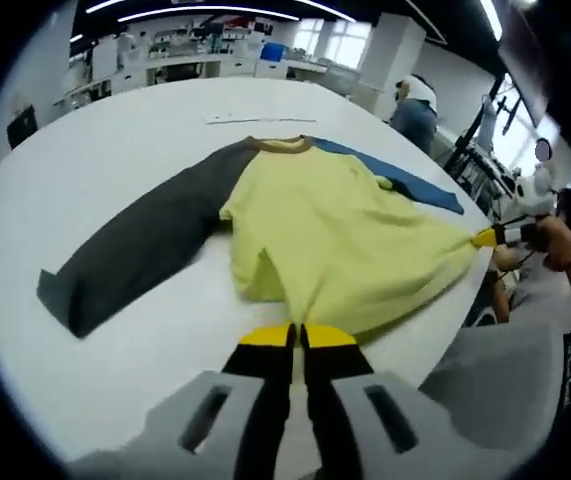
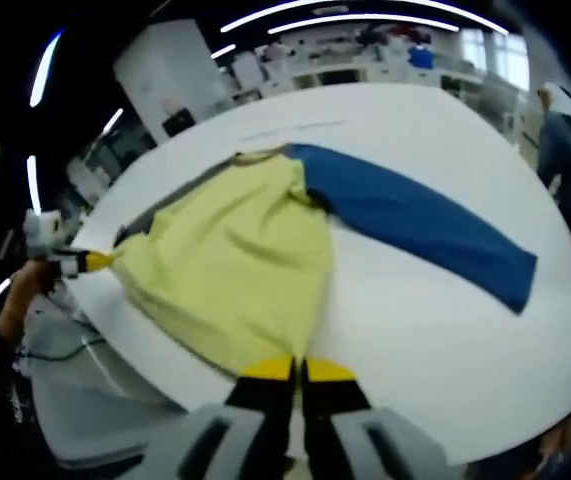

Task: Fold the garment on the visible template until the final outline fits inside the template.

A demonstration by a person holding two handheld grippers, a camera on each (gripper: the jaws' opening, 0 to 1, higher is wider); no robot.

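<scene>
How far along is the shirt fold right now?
Early. Done: the shirt lies flat on the table, grey sleeve and blue sleeve spread out. In hand: left gripper and right gripper each pinch the hem. Left: every fold.

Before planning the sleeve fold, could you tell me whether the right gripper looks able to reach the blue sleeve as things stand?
Probably not yet: the right gripper is shut on the yellow hem. The blue sleeve lies flat and uncovered.

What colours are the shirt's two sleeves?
One sleeve is blue, best in the right gripper view; the other is dark grey.
</scene>
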